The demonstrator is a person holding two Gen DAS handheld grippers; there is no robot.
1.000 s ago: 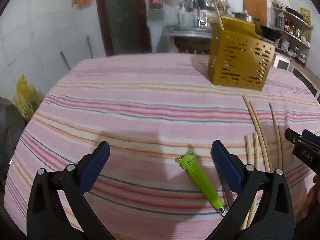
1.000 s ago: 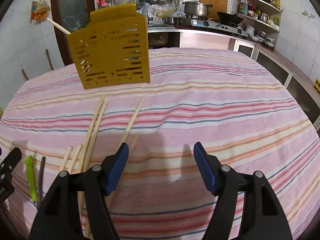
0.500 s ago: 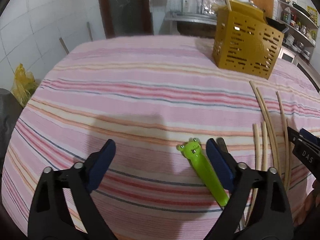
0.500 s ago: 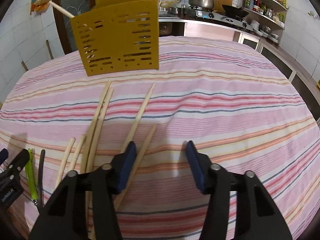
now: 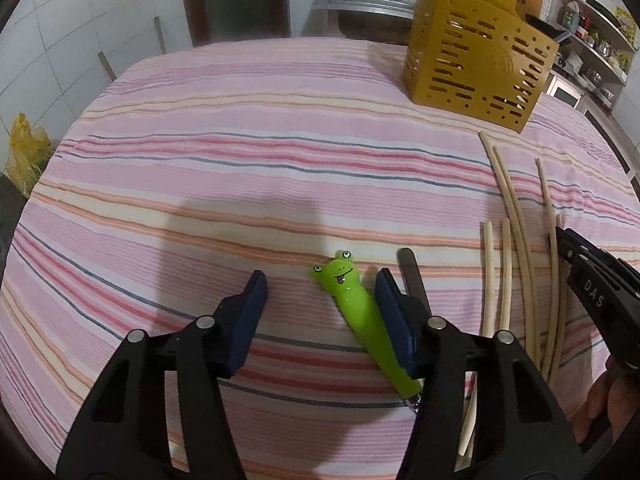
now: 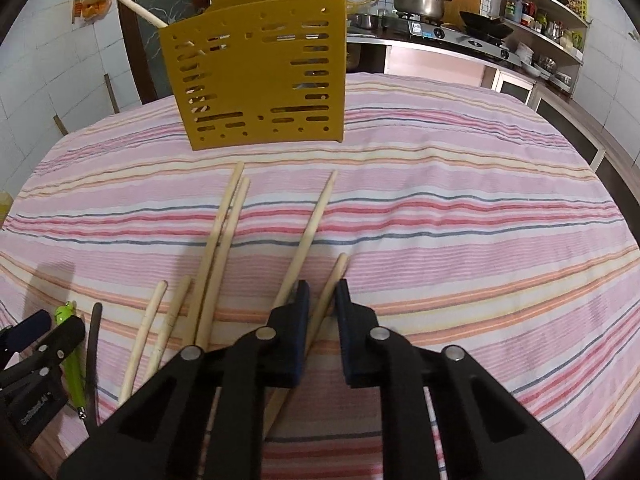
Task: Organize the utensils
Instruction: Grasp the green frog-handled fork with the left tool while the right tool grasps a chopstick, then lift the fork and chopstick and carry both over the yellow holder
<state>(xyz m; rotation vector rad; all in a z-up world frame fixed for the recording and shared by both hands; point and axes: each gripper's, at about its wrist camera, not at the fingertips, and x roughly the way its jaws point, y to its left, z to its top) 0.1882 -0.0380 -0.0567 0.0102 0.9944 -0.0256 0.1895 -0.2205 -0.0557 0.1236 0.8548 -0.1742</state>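
A yellow slotted utensil holder (image 5: 476, 60) stands at the far side of the striped table, also in the right wrist view (image 6: 260, 80), with one chopstick (image 6: 140, 12) in it. Several wooden chopsticks (image 6: 220, 248) lie loose on the cloth. My right gripper (image 6: 320, 304) has nearly shut around the shortest right-hand chopstick (image 6: 332, 280). My left gripper (image 5: 320, 300) is open, low over a green frog-handled utensil (image 5: 356, 304) that lies by its right finger (image 5: 390, 304). A dark flat utensil (image 5: 412, 276) lies just right of it.
The table carries a pink striped cloth (image 5: 240, 160). A kitchen counter with a pot (image 6: 420, 0) and shelves stands behind. A yellow bag (image 5: 24, 152) sits off the table's left edge.
My right gripper has dropped and closed its jaws around a chopstick. My left gripper has moved forward and down over the frog utensil, narrowing slightly.
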